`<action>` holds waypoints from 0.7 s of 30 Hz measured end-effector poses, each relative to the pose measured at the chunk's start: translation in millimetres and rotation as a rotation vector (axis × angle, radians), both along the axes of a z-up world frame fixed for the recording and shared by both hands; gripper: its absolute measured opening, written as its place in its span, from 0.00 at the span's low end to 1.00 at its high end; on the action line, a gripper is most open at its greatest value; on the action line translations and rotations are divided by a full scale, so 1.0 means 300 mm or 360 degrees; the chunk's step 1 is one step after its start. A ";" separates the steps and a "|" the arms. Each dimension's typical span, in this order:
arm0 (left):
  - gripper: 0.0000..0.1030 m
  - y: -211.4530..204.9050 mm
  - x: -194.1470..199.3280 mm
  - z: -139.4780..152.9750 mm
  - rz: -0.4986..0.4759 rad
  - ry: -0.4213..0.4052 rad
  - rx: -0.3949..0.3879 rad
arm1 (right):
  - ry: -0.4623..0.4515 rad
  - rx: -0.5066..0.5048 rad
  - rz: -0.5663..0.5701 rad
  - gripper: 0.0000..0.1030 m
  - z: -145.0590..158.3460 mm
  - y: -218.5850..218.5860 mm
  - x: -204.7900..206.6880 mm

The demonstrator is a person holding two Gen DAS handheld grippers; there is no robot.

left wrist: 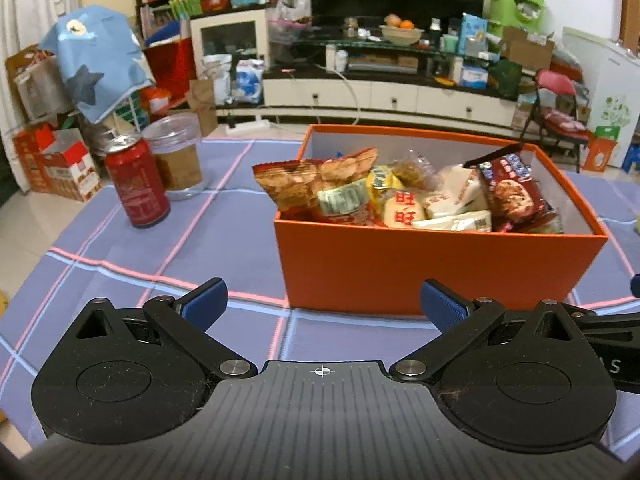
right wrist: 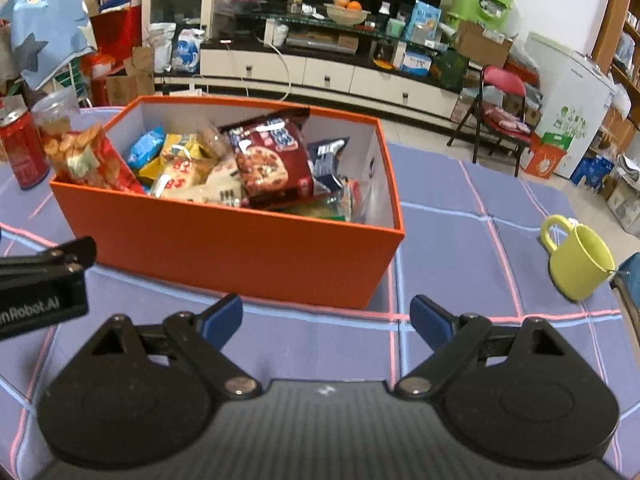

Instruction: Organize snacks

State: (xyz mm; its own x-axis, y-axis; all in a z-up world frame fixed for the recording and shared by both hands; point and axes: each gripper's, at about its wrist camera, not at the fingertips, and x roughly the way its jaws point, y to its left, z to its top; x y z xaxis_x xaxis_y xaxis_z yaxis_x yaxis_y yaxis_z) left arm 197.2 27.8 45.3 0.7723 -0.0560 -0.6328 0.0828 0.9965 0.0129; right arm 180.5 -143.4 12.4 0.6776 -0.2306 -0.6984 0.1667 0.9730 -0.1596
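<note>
An orange box is seen at the centre right of the left wrist view and at the centre left of the right wrist view, standing on a purple checked tablecloth. It is filled with snack packets: a red cracker bag is propped against its left end, a maroon cookie packet lies tilted near the middle, and pale rice-cracker packs are piled between them. A blue packet is visible further back in the right wrist view.

The left gripper is held low in the frame, in front of the box; its blue fingers are spread wide and nothing is grasped. The right gripper is likewise held before the box's near right corner, fingers released and empty.

A red can and a clear lidded jar are set just beside each other at the left of the left wrist view. A yellow-green mug is placed at the right edge of the right wrist view, well apart from the box.
</note>
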 end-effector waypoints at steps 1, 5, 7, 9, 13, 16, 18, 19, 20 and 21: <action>0.81 0.000 -0.001 0.002 0.0003 0.0005 -0.0007 | -0.0004 0.0007 0.0000 0.89 0.004 -0.001 -0.003; 0.81 -0.002 0.006 0.013 0.0005 0.0037 -0.0060 | -0.0023 0.0020 -0.0011 0.89 0.014 -0.009 -0.011; 0.81 -0.002 0.011 0.019 -0.0013 0.0056 -0.0103 | -0.0029 0.0029 -0.0009 0.89 0.018 -0.007 -0.011; 0.81 -0.005 0.013 0.022 -0.0018 0.0068 -0.0129 | -0.0036 0.0027 -0.0005 0.89 0.020 -0.004 -0.011; 0.81 -0.013 0.012 0.027 -0.0019 0.0066 -0.0109 | -0.0033 -0.0009 0.0011 0.89 0.016 0.010 -0.009; 0.81 -0.016 0.008 0.033 -0.0008 0.0045 -0.0076 | -0.0031 -0.0018 0.0017 0.89 0.015 0.013 -0.009; 0.81 -0.022 0.003 0.036 0.0006 0.0034 -0.0034 | -0.0033 -0.0014 0.0018 0.89 0.016 0.013 -0.010; 0.81 -0.023 0.004 0.037 0.0011 0.0031 -0.0010 | -0.0037 -0.0013 0.0019 0.89 0.018 0.013 -0.011; 0.81 -0.025 0.003 0.037 0.0013 0.0028 0.0013 | -0.0042 -0.0012 0.0019 0.89 0.019 0.013 -0.012; 0.81 -0.028 0.002 0.035 0.0017 0.0025 0.0027 | -0.0045 -0.0011 0.0020 0.89 0.020 0.013 -0.012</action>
State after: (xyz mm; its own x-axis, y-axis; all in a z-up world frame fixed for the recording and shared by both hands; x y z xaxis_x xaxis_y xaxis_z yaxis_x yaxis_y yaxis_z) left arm 197.8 19.4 55.8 0.7626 -0.0371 -0.6458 0.0727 0.9969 0.0286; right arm 176.9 -139.6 18.3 0.6997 -0.2271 -0.6773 0.1592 0.9739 -0.1620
